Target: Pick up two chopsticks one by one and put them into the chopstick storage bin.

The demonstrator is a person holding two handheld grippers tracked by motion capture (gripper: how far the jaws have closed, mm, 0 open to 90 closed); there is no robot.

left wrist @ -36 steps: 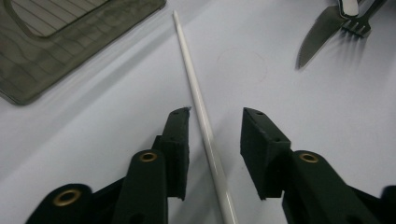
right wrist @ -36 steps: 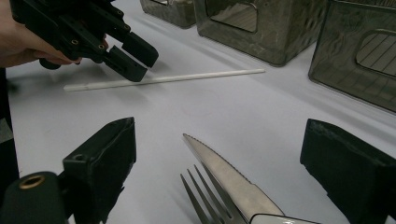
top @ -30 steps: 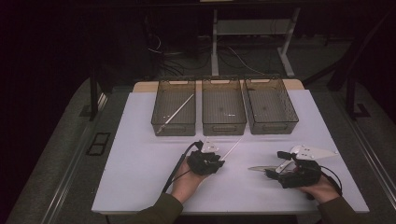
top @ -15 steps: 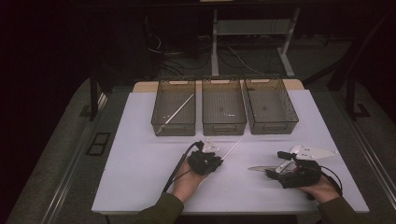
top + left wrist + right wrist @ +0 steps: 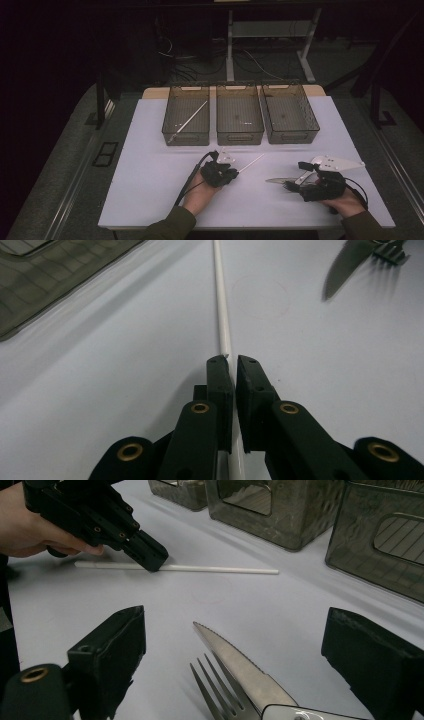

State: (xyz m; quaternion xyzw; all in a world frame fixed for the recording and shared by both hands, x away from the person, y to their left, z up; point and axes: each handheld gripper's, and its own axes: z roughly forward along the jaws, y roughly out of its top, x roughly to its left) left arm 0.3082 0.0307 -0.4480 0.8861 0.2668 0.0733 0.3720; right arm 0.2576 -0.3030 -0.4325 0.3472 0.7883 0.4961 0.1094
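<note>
A thin white stick (image 5: 222,310) lies flat on the white table (image 5: 150,165), pinched near its close end by the left gripper (image 5: 230,362), whose jaws are nearly closed around it. In the high view the stick (image 5: 251,163) runs from the gripper (image 5: 231,173) toward 2 o'clock, short of the middle bin (image 5: 239,114) of three smoky plastic bins. The left bin (image 5: 186,115) holds a similar stick (image 5: 189,120); the right bin (image 5: 290,113) stands at 1 o'clock. At 3 o'clock, the right gripper (image 5: 240,670) sits with jaws spread wide, grasping nothing, over a serrated knife (image 5: 240,667) and a fork (image 5: 212,690) lying side by side, touching.
</note>
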